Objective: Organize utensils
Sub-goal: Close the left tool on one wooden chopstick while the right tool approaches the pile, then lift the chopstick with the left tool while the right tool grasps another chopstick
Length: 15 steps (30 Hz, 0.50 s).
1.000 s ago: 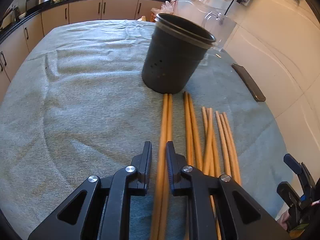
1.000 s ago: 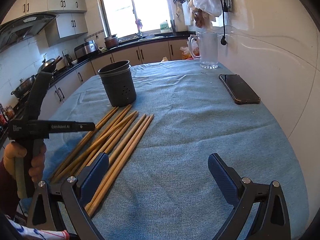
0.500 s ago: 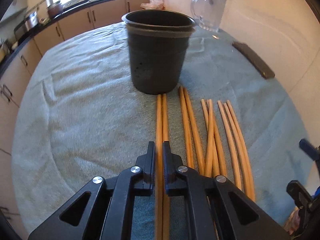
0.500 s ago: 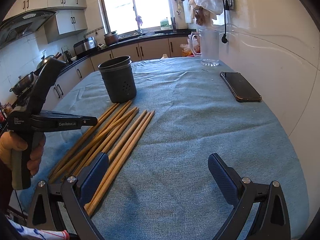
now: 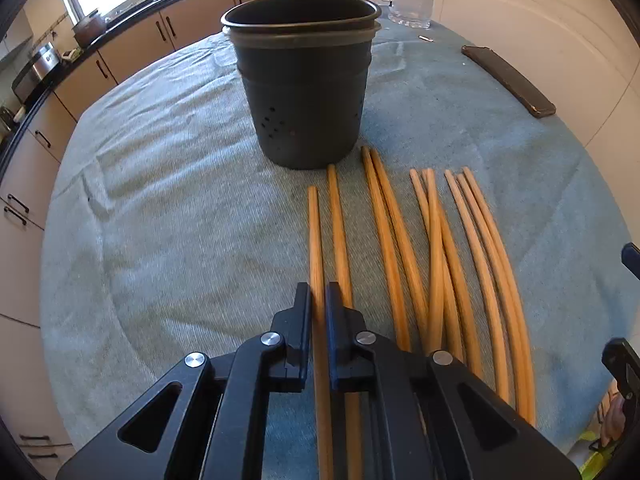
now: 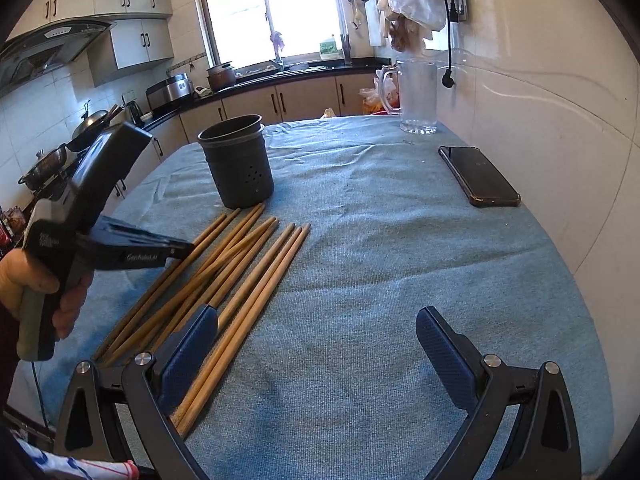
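The chopsticks [image 5: 436,264] are long, slim, round sticks of orange-brown wood, plain and unmarked, each narrowing a little toward the far tip. They lie side by side in a loose row on the blue-grey cloth [image 5: 168,216] that covers the bench, tips pointing toward the dark holder [image 5: 304,92]. A few in the middle of the row cross one another; the ones at the right edge bow gently in the wide-angle view.

The holder is a dark grey cup with a doubled rim and a small cluster of drain holes low on its wall. It stands upright just beyond the chopstick tips, empty as far as the inside shows.

The left gripper [image 5: 318,308] has its jaws closed almost together on the leftmost chopstick [image 5: 314,236], which runs straight out between them; its neighbour lies just to the right, outside the jaws. The right gripper [image 6: 316,344] hovers over bare cloth with its jaws spread wide and nothing between them, the nearest chopsticks passing under its left finger.

A black phone [image 6: 478,176] lies flat near the wall, and a clear glass jug [image 6: 416,98] stands at the far edge.
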Tool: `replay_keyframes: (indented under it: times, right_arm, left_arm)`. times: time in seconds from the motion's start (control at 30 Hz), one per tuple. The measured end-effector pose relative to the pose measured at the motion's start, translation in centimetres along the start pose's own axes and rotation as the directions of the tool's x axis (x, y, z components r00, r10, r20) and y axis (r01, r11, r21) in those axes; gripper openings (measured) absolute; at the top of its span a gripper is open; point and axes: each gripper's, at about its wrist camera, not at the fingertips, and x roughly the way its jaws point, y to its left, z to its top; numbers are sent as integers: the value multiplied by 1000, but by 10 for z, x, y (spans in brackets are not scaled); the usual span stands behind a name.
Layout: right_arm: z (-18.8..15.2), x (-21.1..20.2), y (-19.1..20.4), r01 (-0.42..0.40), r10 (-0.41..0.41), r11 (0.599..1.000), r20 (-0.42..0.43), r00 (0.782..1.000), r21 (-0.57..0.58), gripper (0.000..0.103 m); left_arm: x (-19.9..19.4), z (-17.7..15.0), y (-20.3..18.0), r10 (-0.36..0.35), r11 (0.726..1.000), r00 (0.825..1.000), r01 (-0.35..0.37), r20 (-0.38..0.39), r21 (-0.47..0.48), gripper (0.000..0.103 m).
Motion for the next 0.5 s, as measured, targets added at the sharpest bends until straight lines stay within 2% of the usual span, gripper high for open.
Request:
replay_keyframes:
  times: [0.07,0.17,0.23,0.4,0.5]
  right_arm:
    - [4,3,4,-19,19,1000,-16,1000,-12,102]
    - [11,16,12,-78,76,997,-65,995,-29,91]
    - [18,29,18,-101,96,994,-111,989,-36,78]
    - [21,62,24,-81,69,996,-216,974,-47,50]
    - [15,71,26,-80,64,995,-262,963,-52,47]
  left_arm:
    - [1,-3,6,19,1000,1000,-19,-2,-15,7]
    - [-1,-9,18,28,997,1000,-29,-8,-70,7]
    - [-4,-14,27,33,994,999,-34,-14,-100,7]
    - [-11,-33,51,0,976,1000,-7,-28,-219,7]
    - [-14,-43,57,-17,963,999,9,-27,-268,7]
